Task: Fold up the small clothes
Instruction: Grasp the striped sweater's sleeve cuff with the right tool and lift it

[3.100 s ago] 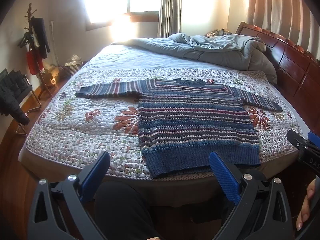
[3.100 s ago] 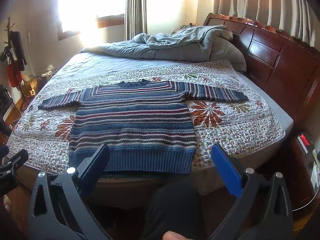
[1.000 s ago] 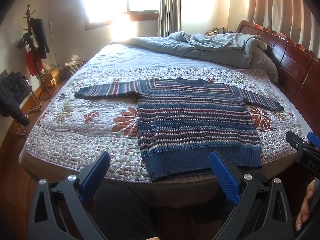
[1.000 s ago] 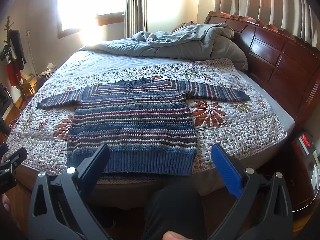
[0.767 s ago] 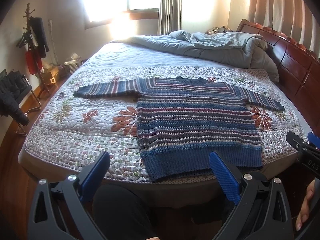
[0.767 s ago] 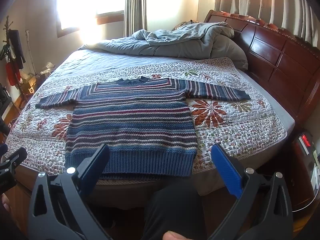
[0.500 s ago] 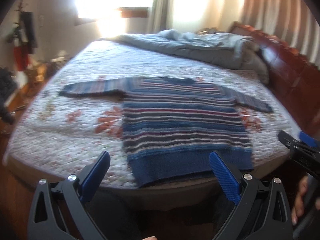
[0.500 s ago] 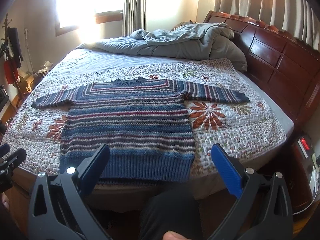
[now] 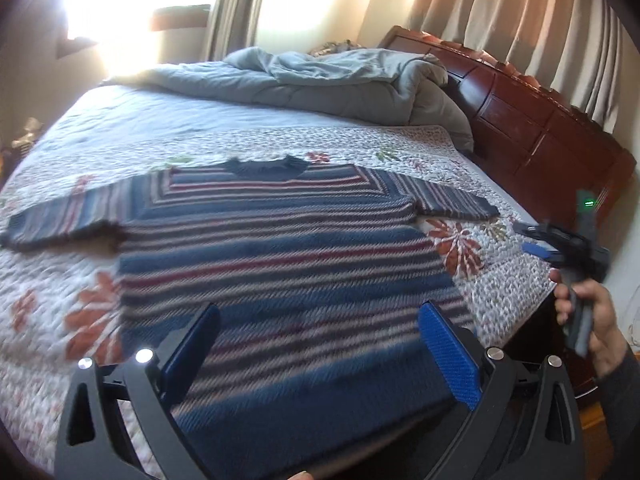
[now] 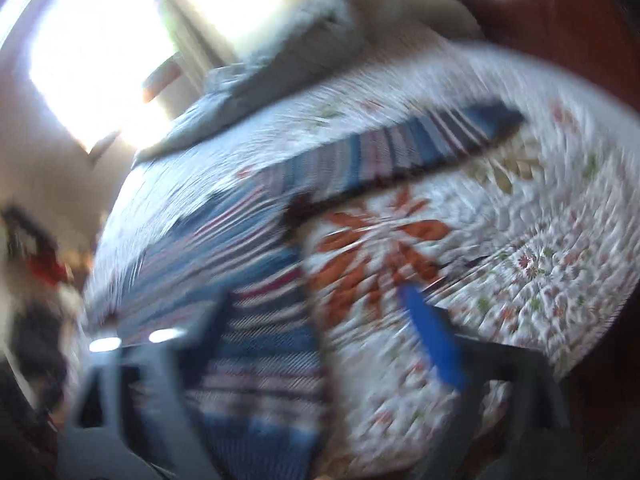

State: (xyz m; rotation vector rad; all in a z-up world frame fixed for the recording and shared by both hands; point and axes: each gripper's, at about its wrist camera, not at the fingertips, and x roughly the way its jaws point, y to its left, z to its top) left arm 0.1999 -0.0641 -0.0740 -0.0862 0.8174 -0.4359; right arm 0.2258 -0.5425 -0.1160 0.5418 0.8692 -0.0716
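Floral quilt (image 9: pixel 472 148) on bed; rumpled grey duvet (image 9: pixel 320 84) beside wooden headboard (image 9: pixel 532 120).

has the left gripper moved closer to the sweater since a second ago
Yes. The left gripper has come forward over the bed: its fingers now frame the striped sweater body, where before they framed the hem.

A wide bed (image 9: pixel 120 120) fills the room, covered near its foot by a floral quilt (image 9: pixel 400 140) with orange flowers. A rumpled grey duvet (image 9: pixel 320 84) is heaped toward the dark red wooden headboard (image 9: pixel 532 128) on the right. Behind the headboard hang striped tan curtains (image 9: pixel 520 16). On the far wall a window (image 9: pixel 120 0) glares white with sunlight, a grey-green drape (image 9: pixel 236 4) hanging beside it. The right wrist view is heavily blurred.
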